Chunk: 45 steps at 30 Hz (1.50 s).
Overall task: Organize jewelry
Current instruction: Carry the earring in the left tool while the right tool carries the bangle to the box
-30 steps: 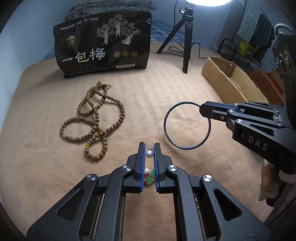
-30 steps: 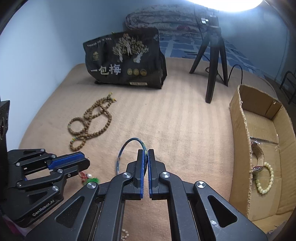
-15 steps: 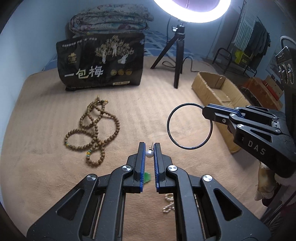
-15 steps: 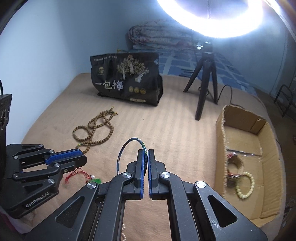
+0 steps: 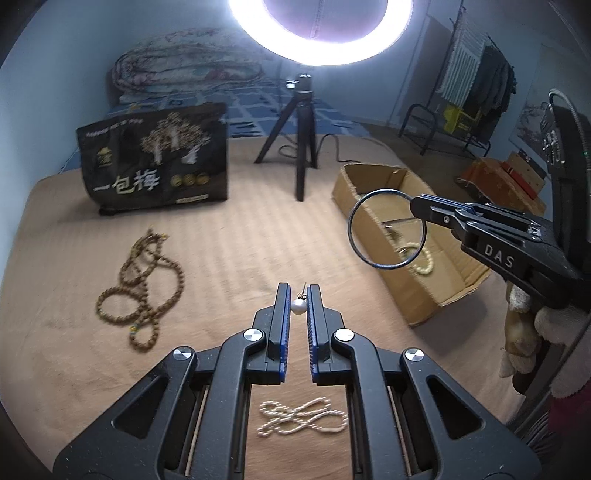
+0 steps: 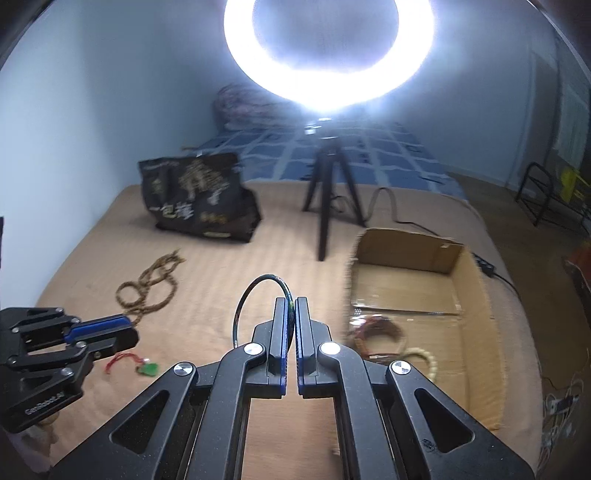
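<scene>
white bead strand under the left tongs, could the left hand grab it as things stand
Probably not yet. The left tongs are shut on a pearl earring, so they are occupied. The white bead strand lies bare on the blanket with nothing covering it.

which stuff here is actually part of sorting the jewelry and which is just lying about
Part of the job:
- pearl earring in the left gripper
- thin bangle in the right gripper
- cardboard box
- wooden bead necklace
- pearl strand
- green pendant

Just lying about:
- black snack bag
- tripod
- ring light
- folded quilt
</scene>
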Each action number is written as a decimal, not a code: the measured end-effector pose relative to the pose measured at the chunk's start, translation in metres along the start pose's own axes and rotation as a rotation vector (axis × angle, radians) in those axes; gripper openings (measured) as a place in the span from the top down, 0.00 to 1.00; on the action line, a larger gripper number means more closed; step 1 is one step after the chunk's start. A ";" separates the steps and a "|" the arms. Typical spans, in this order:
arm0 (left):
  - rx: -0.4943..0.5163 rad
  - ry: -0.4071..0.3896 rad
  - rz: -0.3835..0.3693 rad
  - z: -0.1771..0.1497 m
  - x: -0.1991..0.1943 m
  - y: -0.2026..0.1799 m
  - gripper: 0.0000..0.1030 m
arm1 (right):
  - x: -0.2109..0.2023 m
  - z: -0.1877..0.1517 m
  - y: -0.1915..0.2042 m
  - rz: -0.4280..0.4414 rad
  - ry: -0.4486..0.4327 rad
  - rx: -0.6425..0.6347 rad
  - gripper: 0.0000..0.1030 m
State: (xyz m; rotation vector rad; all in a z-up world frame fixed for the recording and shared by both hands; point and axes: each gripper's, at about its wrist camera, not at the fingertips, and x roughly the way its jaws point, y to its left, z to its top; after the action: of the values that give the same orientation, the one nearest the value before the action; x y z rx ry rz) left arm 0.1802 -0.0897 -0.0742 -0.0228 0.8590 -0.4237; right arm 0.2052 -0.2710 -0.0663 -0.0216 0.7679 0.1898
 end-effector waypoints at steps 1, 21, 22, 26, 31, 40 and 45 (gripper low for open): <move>0.004 -0.004 -0.007 0.002 0.000 -0.005 0.94 | -0.002 0.000 -0.008 -0.010 -0.005 0.013 0.98; 0.065 0.007 -0.123 0.024 0.040 -0.099 0.94 | -0.022 -0.014 -0.125 -0.162 -0.023 0.195 0.98; 0.066 0.010 -0.125 0.025 0.042 -0.102 0.94 | -0.021 -0.015 -0.127 -0.164 -0.022 0.200 0.98; 0.062 0.031 -0.148 0.025 0.054 -0.113 0.94 | -0.017 -0.016 -0.136 -0.176 -0.013 0.212 0.98; 0.070 0.047 -0.159 0.023 0.066 -0.126 0.94 | -0.012 -0.019 -0.144 -0.179 -0.002 0.224 0.98; 0.092 0.067 -0.177 0.020 0.076 -0.138 0.94 | -0.006 -0.025 -0.147 -0.169 0.023 0.215 0.98; 0.105 0.058 -0.171 0.020 0.076 -0.140 0.94 | -0.003 -0.024 -0.146 -0.153 0.032 0.217 0.98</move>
State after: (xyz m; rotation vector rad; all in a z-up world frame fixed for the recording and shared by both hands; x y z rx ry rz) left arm 0.1894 -0.2495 -0.0901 0.0131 0.8940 -0.6315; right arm 0.2126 -0.4174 -0.0894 0.1223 0.8122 -0.0403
